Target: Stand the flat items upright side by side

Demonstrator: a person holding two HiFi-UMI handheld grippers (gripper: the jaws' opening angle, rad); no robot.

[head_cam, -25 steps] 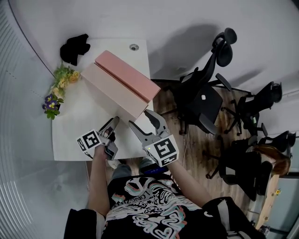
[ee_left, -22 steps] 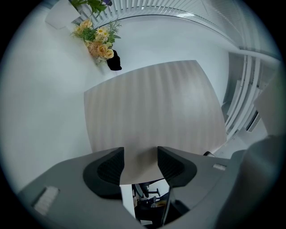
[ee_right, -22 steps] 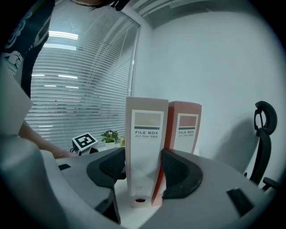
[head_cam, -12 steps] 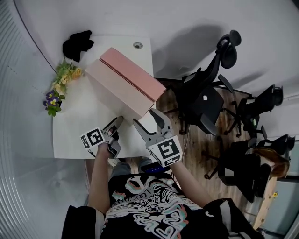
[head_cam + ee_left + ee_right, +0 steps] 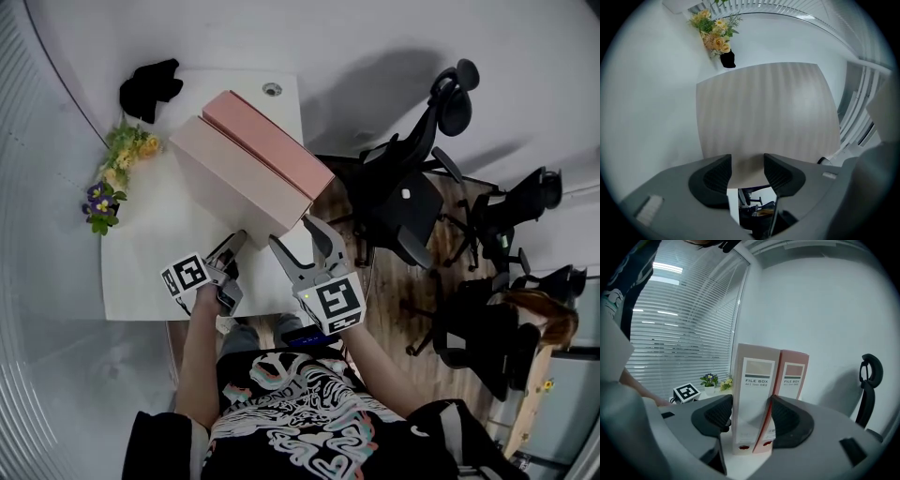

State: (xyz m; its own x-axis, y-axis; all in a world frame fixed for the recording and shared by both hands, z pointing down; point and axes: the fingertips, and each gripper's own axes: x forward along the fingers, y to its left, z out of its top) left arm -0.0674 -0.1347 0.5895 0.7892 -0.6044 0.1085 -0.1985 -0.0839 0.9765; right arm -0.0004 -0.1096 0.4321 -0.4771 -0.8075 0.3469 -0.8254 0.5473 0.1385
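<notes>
The beige file box (image 5: 234,178) and the pink file box (image 5: 267,136) are standing upright side by side with their broad faces touching. In the head view they are running from the upper middle down toward the centre, on the white surface (image 5: 150,272). In the right gripper view their labelled spines are facing the camera, beige on the left and pink on the right.

The right gripper (image 5: 752,400) is gripping the beige file box by its spine. One jaw is lying against each edge, and the right-hand jaw is covering the lower part of the pink spine. The left gripper (image 5: 747,157) is hanging open and empty, its parted jaws pointing at the broad bare side of the beige file box, near that box's bottom corner.

Yellow flowers (image 5: 131,150) and purple flowers (image 5: 98,202) are sitting along the left edge of the surface, and a black bundle (image 5: 148,89) is lying at its upper left corner. Office chairs (image 5: 412,187) are standing on the wooden floor (image 5: 394,309) at the right of the head view. Window blinds (image 5: 679,319) are filling the left of the right gripper view.
</notes>
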